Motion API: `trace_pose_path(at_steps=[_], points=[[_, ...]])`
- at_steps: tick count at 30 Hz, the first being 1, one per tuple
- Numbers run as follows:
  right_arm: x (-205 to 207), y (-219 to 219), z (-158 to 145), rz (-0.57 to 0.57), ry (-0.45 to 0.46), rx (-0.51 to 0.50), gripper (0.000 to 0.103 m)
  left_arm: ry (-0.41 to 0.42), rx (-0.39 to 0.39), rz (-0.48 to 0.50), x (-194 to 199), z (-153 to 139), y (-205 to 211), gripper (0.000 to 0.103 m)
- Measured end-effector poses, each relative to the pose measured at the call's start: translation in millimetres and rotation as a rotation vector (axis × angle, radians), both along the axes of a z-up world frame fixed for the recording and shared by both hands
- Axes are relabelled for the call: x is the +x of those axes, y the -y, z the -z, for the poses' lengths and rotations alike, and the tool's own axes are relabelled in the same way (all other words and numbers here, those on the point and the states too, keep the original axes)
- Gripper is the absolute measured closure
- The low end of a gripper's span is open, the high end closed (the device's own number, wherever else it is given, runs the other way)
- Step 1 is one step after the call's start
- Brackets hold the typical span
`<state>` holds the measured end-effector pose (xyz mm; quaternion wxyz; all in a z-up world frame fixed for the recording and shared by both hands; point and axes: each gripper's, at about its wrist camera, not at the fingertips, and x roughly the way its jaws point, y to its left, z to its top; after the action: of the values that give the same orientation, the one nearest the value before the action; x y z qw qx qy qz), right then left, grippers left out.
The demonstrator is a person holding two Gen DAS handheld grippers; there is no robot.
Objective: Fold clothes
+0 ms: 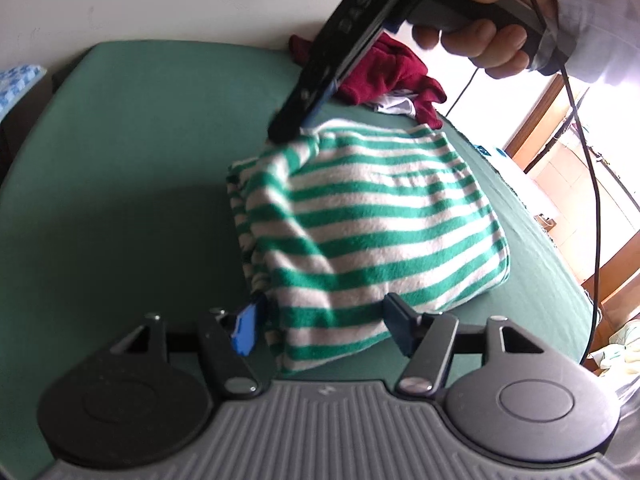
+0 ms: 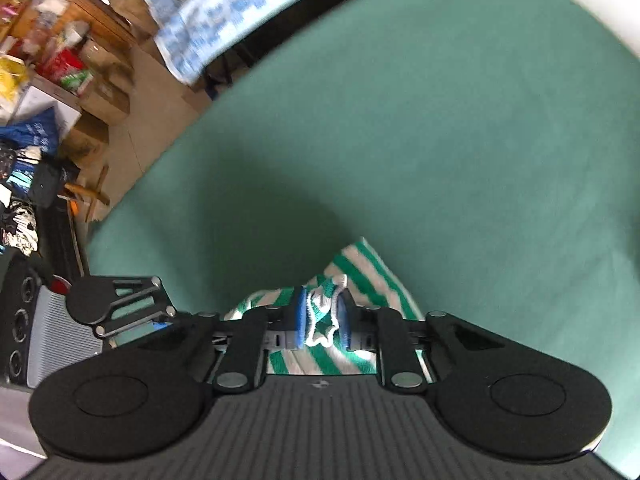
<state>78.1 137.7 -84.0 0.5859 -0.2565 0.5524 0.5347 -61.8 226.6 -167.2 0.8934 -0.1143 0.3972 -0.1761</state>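
A green-and-white striped garment [image 1: 380,216] lies folded into a thick rectangle on the green bed sheet [image 1: 120,160]. My left gripper [image 1: 324,326] stands open, its fingers wide apart on either side of the garment's near corner, and the blue left pad [image 1: 246,330] sits just off the cloth edge. My right gripper [image 1: 294,136], held by a person's hand [image 1: 480,40], points steeply down at the garment's far left corner. In the right wrist view my right gripper [image 2: 323,320] is shut on a bunched fold of the striped garment [image 2: 360,268].
A maroon garment [image 1: 384,72] is heaped at the bed's far side with something white under it. The right gripper's cable [image 1: 596,200] hangs at the right. Green sheet [image 2: 440,120] spreads beyond the garment. A blue checked cloth [image 2: 208,12] and floor clutter [image 2: 48,80] lie past the bed's edge.
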Motion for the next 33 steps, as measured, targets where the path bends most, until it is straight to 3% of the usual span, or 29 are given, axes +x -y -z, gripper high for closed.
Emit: trace_pose_path(at_steps=[1,2,3,7,11,12,14,16,17,18,19,20,23,26,28,29,30,31,32,33], points=[[0,3,-3,-0.001,0.012,0.049,0.090,0.001,-0.003,0.001,-1,2,0,0.052],[1,5,-3,0.014,0.033,0.091,0.101,0.005,-0.010,0.006,-2,2,1,0.054],[2,7,-4,0.030,0.053,0.132,0.102,0.012,-0.009,0.010,-3,2,3,0.059],[11,13,20,0.128,0.048,0.140,0.102,0.018,0.015,0.011,-2,3,11,0.059],[21,30,12,0.218,-0.063,0.195,0.080,-0.007,-0.023,-0.005,2,1,1,0.057],[20,35,6,0.227,-0.063,0.223,0.060,-0.010,-0.028,-0.008,3,1,-1,0.057],[16,39,-3,0.203,-0.045,0.252,0.042,-0.007,-0.018,-0.005,3,0,2,0.057],[9,33,1,0.131,-0.040,0.223,0.039,-0.001,-0.006,-0.002,4,-2,6,0.056],[3,28,6,0.099,-0.025,0.198,0.040,-0.002,-0.005,-0.003,4,-2,7,0.056],[-3,21,14,0.067,0.002,0.175,0.054,-0.004,-0.006,-0.005,5,-3,8,0.056],[-9,17,22,0.036,0.037,0.153,0.073,-0.009,-0.013,-0.008,6,-3,6,0.056],[-12,14,30,0.023,0.076,0.136,0.103,-0.014,-0.018,-0.013,7,-2,5,0.056],[2,8,52,0.125,0.170,0.123,0.103,-0.030,-0.024,-0.024,9,-1,4,0.056],[18,18,69,0.239,0.114,0.155,0.103,-0.044,-0.037,-0.038,11,0,3,0.050],[21,34,56,0.321,0.036,0.238,0.096,-0.051,-0.046,-0.048,13,0,2,0.050],[20,41,48,0.334,-0.002,0.271,0.087,-0.048,-0.040,-0.045,13,0,3,0.049],[15,43,41,0.293,-0.015,0.280,0.069,-0.044,-0.034,-0.041,14,0,5,0.049],[10,46,33,0.253,-0.028,0.288,0.060,-0.040,-0.028,-0.036,13,-1,6,0.049],[4,49,25,0.213,-0.042,0.296,0.054,-0.036,-0.023,-0.028,13,-1,7,0.050],[-2,51,19,0.171,-0.048,0.300,0.055,-0.036,-0.020,-0.023,13,-1,7,0.050]])
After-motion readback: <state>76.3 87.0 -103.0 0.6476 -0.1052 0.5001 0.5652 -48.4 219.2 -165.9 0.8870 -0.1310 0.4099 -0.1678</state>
